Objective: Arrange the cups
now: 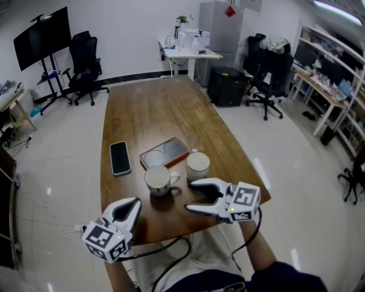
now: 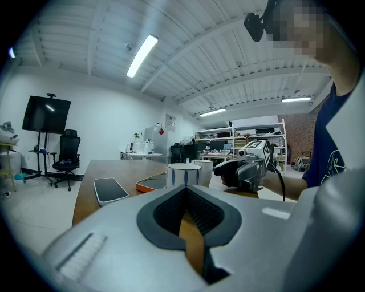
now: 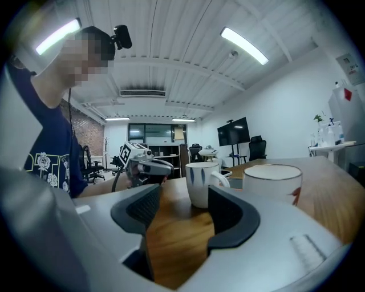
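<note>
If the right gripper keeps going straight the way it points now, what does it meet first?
Most likely the striped mug: it stands ahead of the right gripper, in line with its open jaws, though depth is unclear.

No words, numbers or brand names are legible. A red tag [image 1: 230, 11] on the refrigerator [image 1: 219, 40] is too small to read.

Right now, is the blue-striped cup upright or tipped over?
Upright: the blue-striped cup stands on its base on the table, rim up.
</note>
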`<state>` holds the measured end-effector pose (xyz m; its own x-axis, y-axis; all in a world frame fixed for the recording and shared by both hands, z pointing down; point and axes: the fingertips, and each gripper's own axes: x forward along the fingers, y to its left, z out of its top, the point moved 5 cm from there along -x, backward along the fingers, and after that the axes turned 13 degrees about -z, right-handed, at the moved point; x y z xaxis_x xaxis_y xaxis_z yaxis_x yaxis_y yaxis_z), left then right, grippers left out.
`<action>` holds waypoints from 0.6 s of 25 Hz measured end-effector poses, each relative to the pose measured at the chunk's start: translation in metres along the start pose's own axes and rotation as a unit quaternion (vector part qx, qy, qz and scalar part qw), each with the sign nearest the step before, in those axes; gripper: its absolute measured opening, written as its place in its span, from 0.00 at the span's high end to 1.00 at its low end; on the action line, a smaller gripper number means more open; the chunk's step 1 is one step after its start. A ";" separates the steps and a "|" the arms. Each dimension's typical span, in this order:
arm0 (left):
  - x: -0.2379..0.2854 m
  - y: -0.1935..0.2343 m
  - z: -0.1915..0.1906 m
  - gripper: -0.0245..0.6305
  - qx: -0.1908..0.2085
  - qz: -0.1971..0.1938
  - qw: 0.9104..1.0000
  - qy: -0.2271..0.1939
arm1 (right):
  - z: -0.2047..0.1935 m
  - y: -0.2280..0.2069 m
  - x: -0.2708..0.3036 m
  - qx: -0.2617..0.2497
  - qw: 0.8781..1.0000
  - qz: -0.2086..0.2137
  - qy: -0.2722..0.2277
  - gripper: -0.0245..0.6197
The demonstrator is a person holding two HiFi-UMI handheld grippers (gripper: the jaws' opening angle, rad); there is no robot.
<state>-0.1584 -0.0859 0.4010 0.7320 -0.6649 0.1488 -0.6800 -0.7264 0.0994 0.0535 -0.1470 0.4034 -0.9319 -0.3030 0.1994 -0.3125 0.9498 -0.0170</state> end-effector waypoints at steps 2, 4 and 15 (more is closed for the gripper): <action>0.000 0.001 0.000 0.96 0.000 0.001 1.000 0.000 | 0.003 0.005 0.008 0.000 1.000 -0.003 -0.007 0.52; 0.001 0.000 0.001 0.96 -0.001 0.001 1.000 0.000 | 0.005 0.009 0.014 0.003 1.000 -0.008 -0.005 0.49; 0.000 -0.001 0.003 0.96 0.000 0.000 1.000 0.001 | 0.006 0.020 0.056 0.018 0.997 -0.075 0.031 0.34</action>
<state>-0.1575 -0.0852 0.3984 0.7315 -0.6651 0.1502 -0.6805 -0.7262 0.0984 -0.0057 -0.1449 0.4085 -0.8615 -0.4344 0.2628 -0.4546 0.8905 -0.0183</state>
